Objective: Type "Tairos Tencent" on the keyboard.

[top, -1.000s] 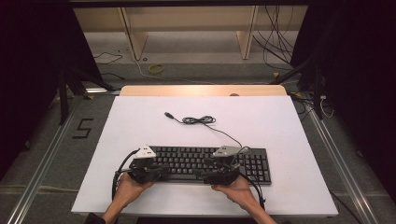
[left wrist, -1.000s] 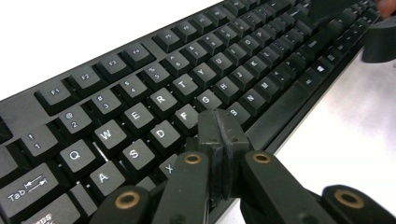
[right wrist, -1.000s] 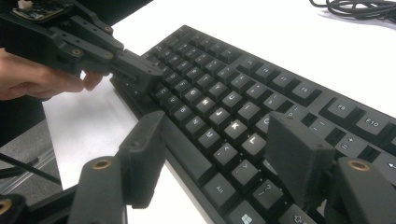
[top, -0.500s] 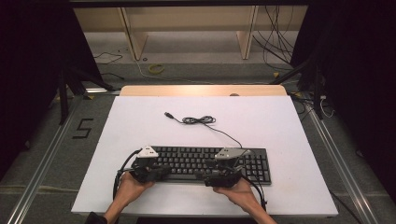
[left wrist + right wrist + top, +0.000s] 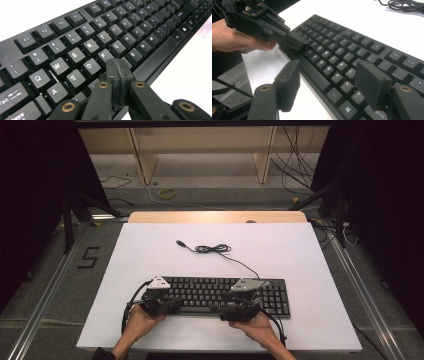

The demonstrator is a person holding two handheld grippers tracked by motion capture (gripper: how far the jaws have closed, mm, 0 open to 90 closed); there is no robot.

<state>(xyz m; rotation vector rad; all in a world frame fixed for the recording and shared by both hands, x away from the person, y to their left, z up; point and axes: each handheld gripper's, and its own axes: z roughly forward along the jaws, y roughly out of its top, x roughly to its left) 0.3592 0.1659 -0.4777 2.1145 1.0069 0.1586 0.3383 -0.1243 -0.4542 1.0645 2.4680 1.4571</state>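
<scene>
Left tongs (image 5: 117, 72): clenched with nothing between the jaws, the joined tips resting at the V and C keys, I judge to press one key with a narrow point.
Right tongs (image 5: 329, 86): released, the jaws standing wide over the front edge of the keyboard (image 5: 220, 295) near the right Alt key (no pad touches a key, as far as I can tell).
Keyboard: it lies flat on the near part of the white bench (image 5: 300, 250), close to the person, so both hands reach it easily.
Cable (image 5: 212, 249): coiled loosely behind the keyboard, unplugged, out of the way.
</scene>
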